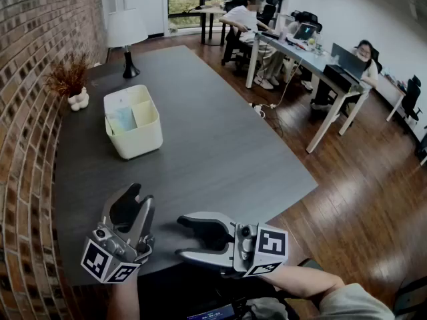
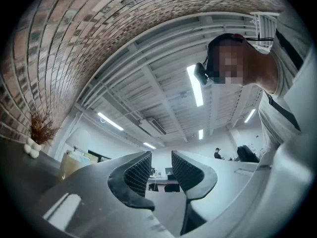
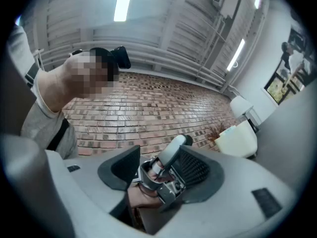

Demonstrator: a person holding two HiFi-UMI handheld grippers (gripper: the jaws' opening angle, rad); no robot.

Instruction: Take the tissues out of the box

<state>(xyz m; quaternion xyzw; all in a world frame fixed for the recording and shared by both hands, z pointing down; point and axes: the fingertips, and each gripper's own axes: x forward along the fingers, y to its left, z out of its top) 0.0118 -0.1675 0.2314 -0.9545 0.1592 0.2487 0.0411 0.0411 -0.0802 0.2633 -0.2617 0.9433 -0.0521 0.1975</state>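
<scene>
Task not started; box (image 1: 137,142) sits on the desk (image 1: 220,145) well ahead of both grippers, toward the brick-wall side, between the near edge and the lamp (image 1: 127,35), with the dried plant (image 1: 69,77) off to its left; opening faces up, and the tissues (image 1: 123,120) look like pale packs standing upright inside, tops near the rim; can't tell the box's long axis for sure from this angle; left gripper (image 1: 140,193) hovers at the near edge, fingers closed with nothing between them, pointing up the desk almost straight at the box; right gripper (image 1: 181,236) is just beside it, fingers apart and empty, but aimed sideways across the desk at the left gripper, not at the box; what shows through its gap in the right gripper view is only the left gripper's handle and the hand on it, well beyond the pads; judgement: left is nearer and already lined up, so it's the natural one to reach, but it needs to open first; approach forward, then down from above, since the packs come out upward; right would need to swing round toward the box to steady it.
</scene>
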